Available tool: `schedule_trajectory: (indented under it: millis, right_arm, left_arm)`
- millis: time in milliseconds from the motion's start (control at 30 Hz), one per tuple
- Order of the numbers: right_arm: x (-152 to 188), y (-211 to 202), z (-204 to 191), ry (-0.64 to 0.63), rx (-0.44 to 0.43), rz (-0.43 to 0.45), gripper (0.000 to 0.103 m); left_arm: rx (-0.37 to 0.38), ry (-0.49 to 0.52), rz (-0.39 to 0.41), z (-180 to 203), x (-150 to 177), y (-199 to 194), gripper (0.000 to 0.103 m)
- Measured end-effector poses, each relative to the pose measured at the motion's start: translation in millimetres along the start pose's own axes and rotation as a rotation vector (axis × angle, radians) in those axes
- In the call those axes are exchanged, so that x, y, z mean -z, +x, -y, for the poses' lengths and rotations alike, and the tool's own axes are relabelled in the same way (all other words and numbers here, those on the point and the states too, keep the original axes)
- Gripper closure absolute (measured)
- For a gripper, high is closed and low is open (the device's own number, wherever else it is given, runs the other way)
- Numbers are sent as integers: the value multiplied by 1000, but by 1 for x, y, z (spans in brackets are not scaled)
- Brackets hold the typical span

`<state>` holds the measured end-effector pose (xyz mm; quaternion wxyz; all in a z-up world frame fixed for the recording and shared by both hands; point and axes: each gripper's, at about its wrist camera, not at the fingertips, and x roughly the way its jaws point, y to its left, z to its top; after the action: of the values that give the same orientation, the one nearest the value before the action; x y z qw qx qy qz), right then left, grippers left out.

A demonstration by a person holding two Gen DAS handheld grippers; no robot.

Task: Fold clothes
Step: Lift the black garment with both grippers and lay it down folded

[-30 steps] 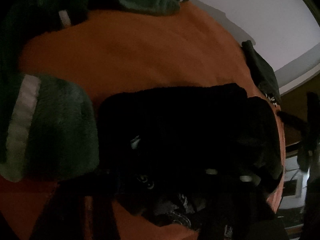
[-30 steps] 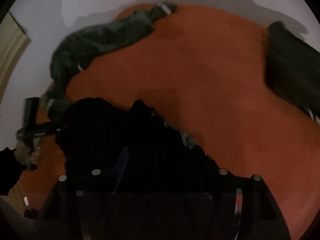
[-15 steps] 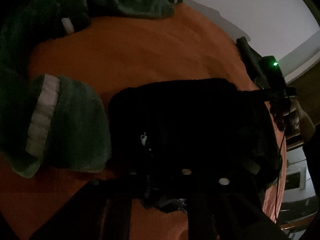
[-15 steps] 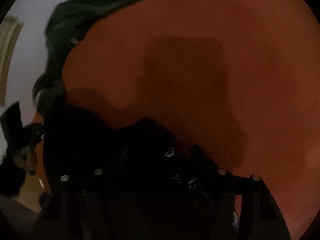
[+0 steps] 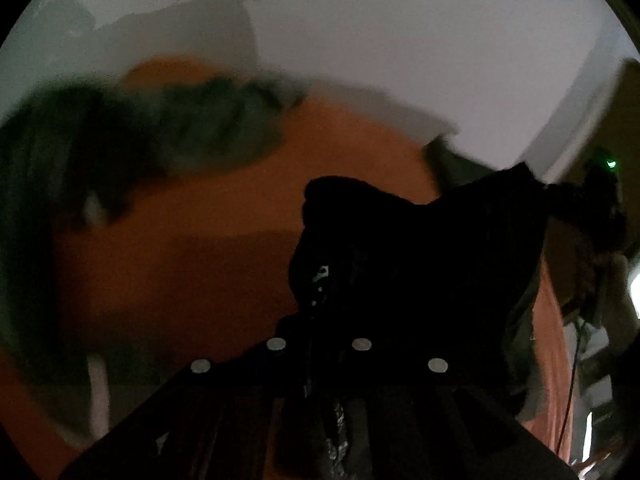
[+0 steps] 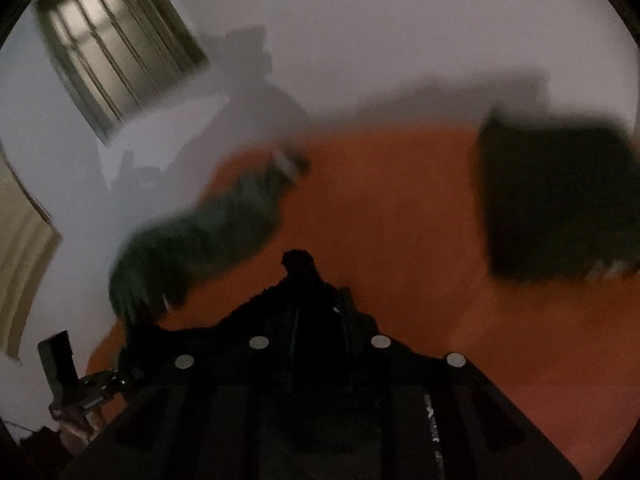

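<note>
A black garment (image 5: pixel 420 264) hangs lifted above the orange bed cover (image 5: pixel 192 264). My left gripper (image 5: pixel 320 320) is shut on one edge of it. My right gripper (image 6: pixel 316 304) is shut on another edge of the same black garment (image 6: pixel 304 280); the cloth bunches between its fingers. The right gripper also shows at the far right of the left wrist view (image 5: pixel 600 208), and the left gripper at the lower left of the right wrist view (image 6: pixel 80 384). The garment stretches between the two.
A green fleece garment with white trim (image 5: pixel 120 160) lies crumpled at the back left of the bed, also in the right wrist view (image 6: pixel 208 232). A folded dark pile (image 6: pixel 556 200) sits at the right. A grey wall and a window (image 6: pixel 120 48) stand behind.
Both grippers have closed on the black garment and raised it off the bed. The cameras have tilted up, so the wall and window now show.
</note>
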<state>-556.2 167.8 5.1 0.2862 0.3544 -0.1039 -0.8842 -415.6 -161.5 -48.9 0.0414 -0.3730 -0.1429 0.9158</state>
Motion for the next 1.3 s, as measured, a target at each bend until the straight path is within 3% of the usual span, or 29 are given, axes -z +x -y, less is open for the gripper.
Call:
schedule_trajectory:
  millis: [167,300,400,533,733,1133,1300]
  right_arm:
    - [-60,-130,-36,-47,61,291,87]
    - [-83,-224,-62,-79,125,457,87]
    - [-82,-286,-72,-97,132,541,87]
    - [-68,-326,-81,-103,137,577,87]
    - [-49,-352,-62,-86,152,530,87]
    - [-32,-286,-4,32,138,384,87]
    - [-47,-267,4,35,162,395,87]
  left_arm:
    - [54,76,200,74,-100,-51,99]
    - [139,71,425,121,-157,-135,99]
    - [159,99,546,151,-166,-179,99]
    - [148,125,619,176,-160,-204,99]
    - [205,22,524,159,-151,-196,99]
    - [148,-35,326,150,-141,-126,99]
    - [126,-15,323,144,-148,-116,99]
